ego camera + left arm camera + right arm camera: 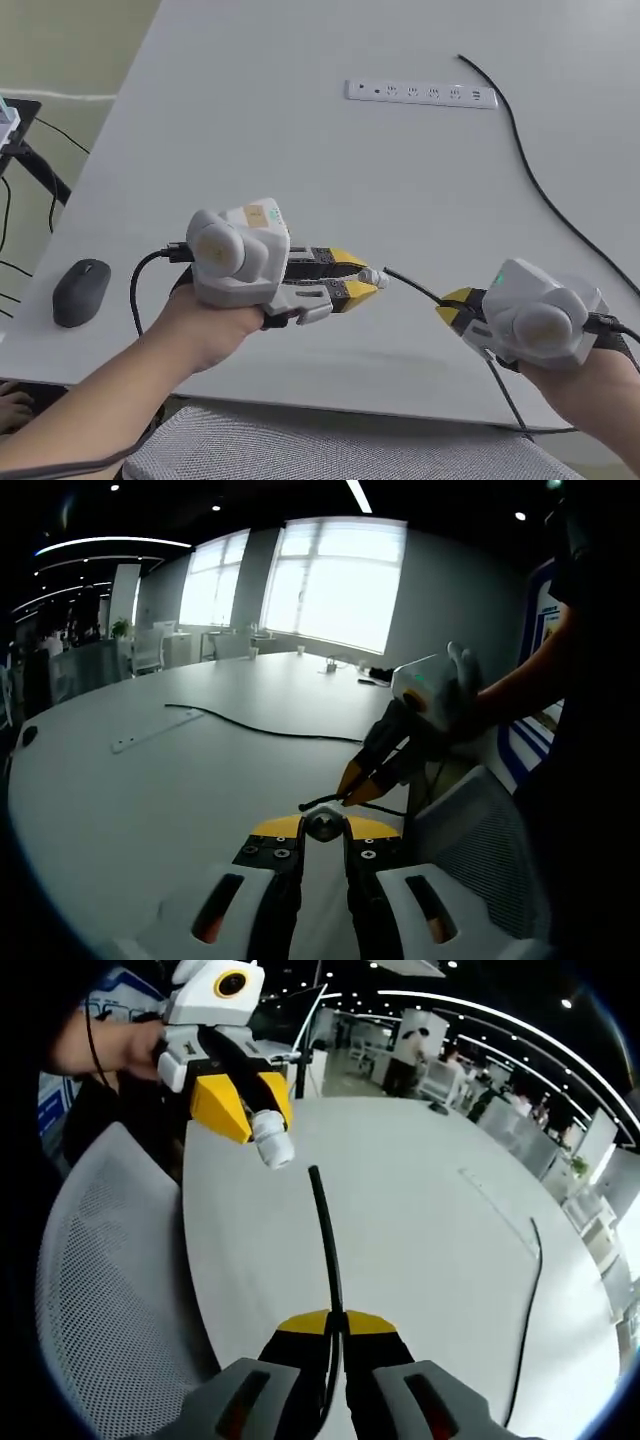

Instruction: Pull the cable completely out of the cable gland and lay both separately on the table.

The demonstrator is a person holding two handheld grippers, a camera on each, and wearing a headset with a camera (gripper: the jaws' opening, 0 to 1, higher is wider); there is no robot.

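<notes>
A small white cable gland (372, 277) is pinched between the yellow tips of my left gripper (362, 274), held above the table's near edge. In the left gripper view the gland (322, 826) sits between the shut jaws. My right gripper (452, 306) is shut on a thin black cable (412, 285). The cable's free end (314, 1171) stands a short gap away from the gland (272, 1140), fully out of it. The rest of the cable hangs down under the right gripper. Both grippers hover over the grey table (300, 150).
A white power strip (421, 93) lies at the table's far side with its black cord (545, 195) running to the right edge. A dark mouse (80, 291) rests at the left front corner. A mesh chair back (330, 445) is below the table edge.
</notes>
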